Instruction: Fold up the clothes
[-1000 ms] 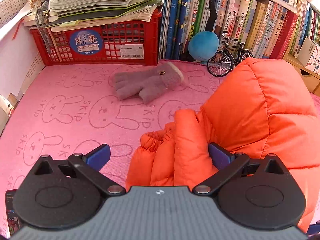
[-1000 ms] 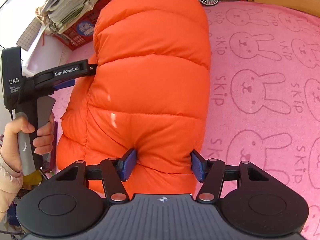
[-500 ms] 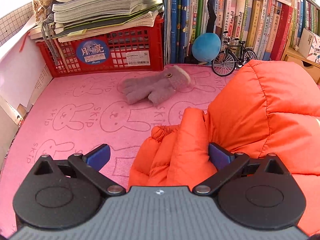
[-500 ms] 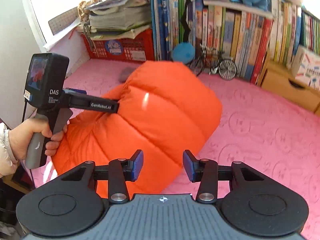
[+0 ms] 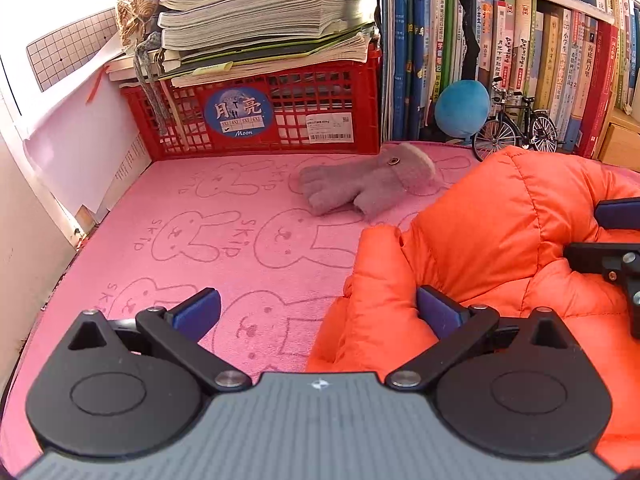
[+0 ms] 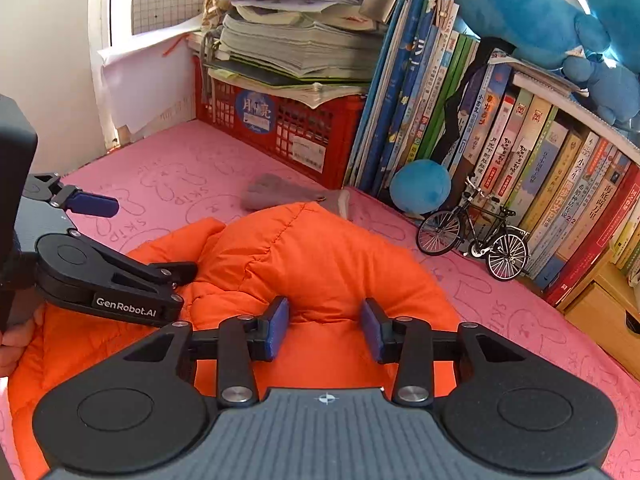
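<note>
right wrist view: the orange jacket [image 6: 320, 256] lies bunched on the pink mat [image 6: 168, 176], folded over but still puffy. right gripper [image 6: 325, 330] pinches a ridge of it; left gripper [image 5: 318, 312] stands wide, one finger in the fabric. folding looks partway, needs flattening.

Orange jacket [image 6: 320, 256]; pink mat [image 5: 240, 240], rabbit outlines; grey glove [image 5: 368, 188], possibly pair; red crate [image 5: 280, 120].

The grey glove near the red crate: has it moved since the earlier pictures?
No. The grey glove lies on the same bunny print in front of the red crate.
</note>
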Demonstrator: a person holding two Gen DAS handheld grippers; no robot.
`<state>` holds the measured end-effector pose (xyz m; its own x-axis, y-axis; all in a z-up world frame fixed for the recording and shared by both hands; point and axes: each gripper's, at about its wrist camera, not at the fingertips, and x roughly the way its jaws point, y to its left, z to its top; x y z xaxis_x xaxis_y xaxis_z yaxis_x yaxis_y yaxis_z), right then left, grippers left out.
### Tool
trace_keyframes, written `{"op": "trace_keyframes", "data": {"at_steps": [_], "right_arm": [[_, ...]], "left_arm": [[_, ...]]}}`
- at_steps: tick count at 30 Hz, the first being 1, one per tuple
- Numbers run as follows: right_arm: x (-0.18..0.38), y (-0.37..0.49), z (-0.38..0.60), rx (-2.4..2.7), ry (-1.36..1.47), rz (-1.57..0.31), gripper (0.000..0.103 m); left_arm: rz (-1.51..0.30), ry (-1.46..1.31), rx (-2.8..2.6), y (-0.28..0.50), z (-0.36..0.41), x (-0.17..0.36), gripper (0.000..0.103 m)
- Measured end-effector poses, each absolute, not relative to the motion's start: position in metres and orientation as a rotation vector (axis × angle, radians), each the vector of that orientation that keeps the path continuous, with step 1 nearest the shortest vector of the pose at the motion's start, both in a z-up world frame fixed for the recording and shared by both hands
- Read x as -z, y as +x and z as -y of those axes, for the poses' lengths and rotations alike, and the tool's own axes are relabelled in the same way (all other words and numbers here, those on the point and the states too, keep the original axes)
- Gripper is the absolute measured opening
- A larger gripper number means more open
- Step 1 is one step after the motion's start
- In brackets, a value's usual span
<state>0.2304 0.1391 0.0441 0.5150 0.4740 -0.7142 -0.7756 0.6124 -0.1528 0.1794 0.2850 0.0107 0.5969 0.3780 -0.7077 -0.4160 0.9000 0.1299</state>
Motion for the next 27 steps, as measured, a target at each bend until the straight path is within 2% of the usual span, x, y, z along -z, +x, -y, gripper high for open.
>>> {"op": "trace_keyframes", "data": {"at_steps": [10, 19, 22, 24, 27], "right_arm": [[-0.006, 0.249, -0.151, -0.753, -0.496, -0.769, 0.042], [0.005, 0.279, -0.195, -0.741, -0.657, -0.911, 0.044], [-0.001, 0.292, -0.206, -0.744, -0.686, -0.969, 0.048], [-0.012, 0.297, -0.207, -0.731, -0.692, -0.993, 0.057], [-0.018, 0.297, -0.205, -0.749, -0.715, -0.997, 0.061]], "left_arm": [[-0.820, -0.081, -0.424, 0.189, -0.299, 0.016, 0.103], [-0.952, -0.205, -0.368, 0.211, -0.322, 0.022, 0.103], [-0.999, -0.243, -0.375, 0.214, -0.332, 0.008, 0.103], [-0.981, -0.234, -0.385, 0.208, -0.333, -0.008, 0.103], [-0.927, -0.183, -0.393, 0.196, -0.326, -0.037, 0.102]]}}
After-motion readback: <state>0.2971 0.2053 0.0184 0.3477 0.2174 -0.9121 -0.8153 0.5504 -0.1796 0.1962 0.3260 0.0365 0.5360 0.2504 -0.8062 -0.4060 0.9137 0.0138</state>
